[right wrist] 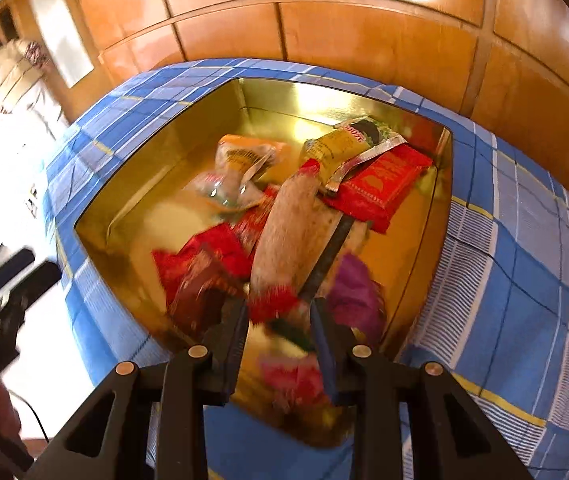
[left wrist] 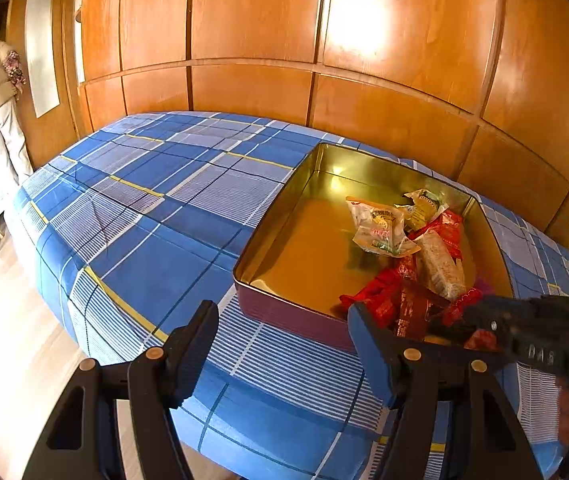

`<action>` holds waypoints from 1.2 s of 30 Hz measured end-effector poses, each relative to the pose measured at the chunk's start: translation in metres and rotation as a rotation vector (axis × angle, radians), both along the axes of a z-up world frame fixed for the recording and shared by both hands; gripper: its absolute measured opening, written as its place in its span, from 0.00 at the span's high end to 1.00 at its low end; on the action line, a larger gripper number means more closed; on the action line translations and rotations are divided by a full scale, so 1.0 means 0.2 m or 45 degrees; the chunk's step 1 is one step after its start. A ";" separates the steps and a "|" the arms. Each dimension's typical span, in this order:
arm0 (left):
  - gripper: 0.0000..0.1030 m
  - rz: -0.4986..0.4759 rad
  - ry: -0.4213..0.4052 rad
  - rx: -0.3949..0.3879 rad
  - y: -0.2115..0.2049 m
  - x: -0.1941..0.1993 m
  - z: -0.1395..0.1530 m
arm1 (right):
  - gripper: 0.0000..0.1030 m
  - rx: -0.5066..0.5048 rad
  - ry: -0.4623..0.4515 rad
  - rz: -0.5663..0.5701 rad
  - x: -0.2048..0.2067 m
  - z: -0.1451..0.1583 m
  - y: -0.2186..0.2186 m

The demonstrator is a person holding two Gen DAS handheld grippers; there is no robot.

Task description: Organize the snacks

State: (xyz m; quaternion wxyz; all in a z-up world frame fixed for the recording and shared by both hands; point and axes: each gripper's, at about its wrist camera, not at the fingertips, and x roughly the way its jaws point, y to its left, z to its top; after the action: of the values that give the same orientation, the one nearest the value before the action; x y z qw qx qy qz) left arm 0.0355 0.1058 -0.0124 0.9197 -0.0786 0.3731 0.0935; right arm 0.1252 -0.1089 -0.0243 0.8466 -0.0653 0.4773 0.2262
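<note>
No print on the snack packets reads clearly.

Mixed snack packets heaped in gold tin

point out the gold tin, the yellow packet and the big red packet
gold tin [left wrist: 308,240], left wrist view, bare inside floor
yellow packet [right wrist: 342,148], right wrist view, middle of its printed face
big red packet [right wrist: 380,184], right wrist view, middle of its flat front
</note>
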 end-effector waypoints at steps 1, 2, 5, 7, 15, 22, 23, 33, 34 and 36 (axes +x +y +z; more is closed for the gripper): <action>0.34 -0.002 0.001 -0.002 0.00 0.00 0.00 | 0.71 -0.022 -0.006 0.012 -0.01 0.00 0.01; 0.34 -0.004 -0.001 -0.003 0.00 0.00 0.00 | 0.71 -0.052 -0.001 0.022 -0.02 -0.01 0.03; 0.34 -0.011 -0.009 0.008 -0.01 0.00 0.01 | 0.84 -0.093 -0.010 0.023 0.00 -0.07 0.06; 0.34 -0.013 -0.010 0.015 -0.01 0.01 0.01 | 0.85 -0.086 0.005 0.012 0.04 -0.09 0.07; 0.34 -0.011 -0.011 0.037 -0.02 0.02 0.01 | 0.82 -0.072 -0.041 -0.053 0.11 -0.10 0.07; 0.31 0.002 -0.037 0.074 -0.05 -0.01 0.04 | 0.68 0.056 -0.134 -0.160 -0.03 0.01 -0.03; 0.31 0.004 -0.044 0.080 -0.06 -0.02 0.04 | 0.67 0.065 -0.152 -0.179 -0.05 0.03 -0.05; 0.13 -0.047 -0.132 0.090 -0.24 -0.10 0.12 | 0.64 0.032 -0.338 -0.376 -0.30 0.12 -0.19; 0.12 -0.060 -0.143 0.094 -0.27 -0.11 0.13 | 0.64 0.029 -0.345 -0.396 -0.32 0.12 -0.21; 0.06 -0.085 -0.149 0.105 -0.31 -0.12 0.14 | 0.64 0.028 -0.356 -0.423 -0.35 0.11 -0.24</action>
State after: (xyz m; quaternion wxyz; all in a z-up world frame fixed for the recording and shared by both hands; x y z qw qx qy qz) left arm 0.0107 0.0439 0.0150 0.9450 -0.0336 0.3169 0.0733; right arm 0.0560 -0.1571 -0.0015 0.9309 -0.0073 0.3569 0.0773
